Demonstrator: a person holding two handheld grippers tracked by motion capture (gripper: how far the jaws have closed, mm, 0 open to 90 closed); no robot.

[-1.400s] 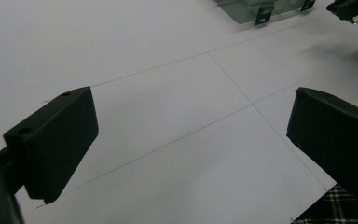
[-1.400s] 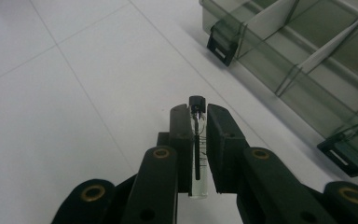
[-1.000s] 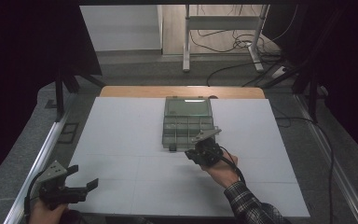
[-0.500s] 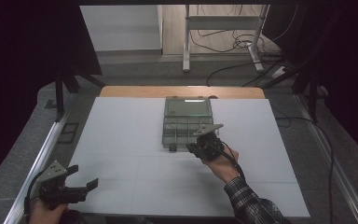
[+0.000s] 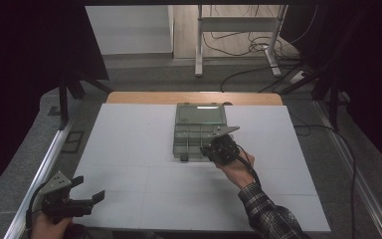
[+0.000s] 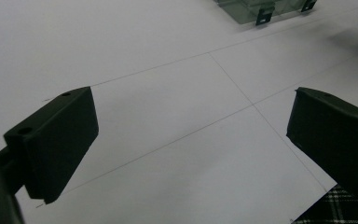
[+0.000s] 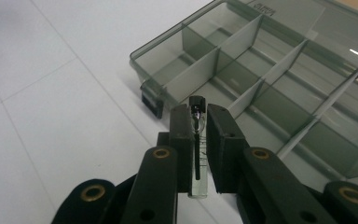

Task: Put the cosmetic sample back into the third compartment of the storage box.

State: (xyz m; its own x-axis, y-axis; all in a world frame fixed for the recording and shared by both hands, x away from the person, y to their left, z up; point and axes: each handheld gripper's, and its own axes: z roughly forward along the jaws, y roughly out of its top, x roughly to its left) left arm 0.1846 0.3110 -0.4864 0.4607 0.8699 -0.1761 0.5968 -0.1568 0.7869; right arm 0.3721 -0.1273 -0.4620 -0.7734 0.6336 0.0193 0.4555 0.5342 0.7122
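A clear smoky plastic organiser box [image 5: 175,143] lies with its lid back in the middle of the white table, its divided compartments bare. My right gripper [image 5: 215,148] hovers over the box's near right corner. In the right gripper view the box rim [image 7: 168,39] lies just ahead of the right gripper [image 7: 200,116], which is shut on a small glass vial [image 7: 198,184] with a black cap, held upright between the pads. My left gripper [image 5: 90,189] rests at the table's near left corner, and in its own view the left gripper [image 6: 191,135] is open over bare table.
The box's black front latches [image 7: 151,102] hang over the white table top [image 5: 129,149]. The box's near corner [image 6: 256,9] appears at the top of the left gripper view. A plaid sleeve [image 5: 266,211] reaches in from the bottom. Metal rails run along both table sides.
My right gripper has edged slightly forward over the box's near edge, still holding the vial. The left gripper has stayed where it was.
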